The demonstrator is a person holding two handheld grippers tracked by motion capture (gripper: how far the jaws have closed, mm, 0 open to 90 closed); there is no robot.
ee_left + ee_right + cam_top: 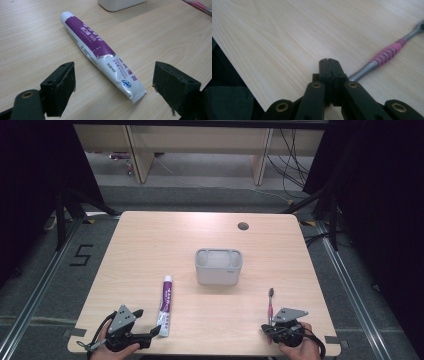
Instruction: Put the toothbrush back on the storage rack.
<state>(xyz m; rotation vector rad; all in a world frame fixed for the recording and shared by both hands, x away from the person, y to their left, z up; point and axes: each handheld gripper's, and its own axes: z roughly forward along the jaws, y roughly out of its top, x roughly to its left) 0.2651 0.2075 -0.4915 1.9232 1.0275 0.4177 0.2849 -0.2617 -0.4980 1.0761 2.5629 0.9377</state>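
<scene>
A white and purple toothpaste tube (166, 305) lies on the wooden table (150, 245), cap end away from me. My left gripper (147, 325) sits at the front left edge, and its jaws stand open around the tube's crimped end (136, 93) without touching it. A pink and grey toothbrush (270, 304) lies at the front right, bristles pointing away. My right gripper (271, 326) is shut with nothing in it. In the right gripper view its tips (328, 61) rest just left of the toothbrush handle (387, 55), whose near end runs behind the jaws.
A grey holder (218, 266) with compartments stands at the table's middle, beyond both items. A round cable hole (243, 226) is at the back right. The table's front edge (242, 75) runs close to the right gripper.
</scene>
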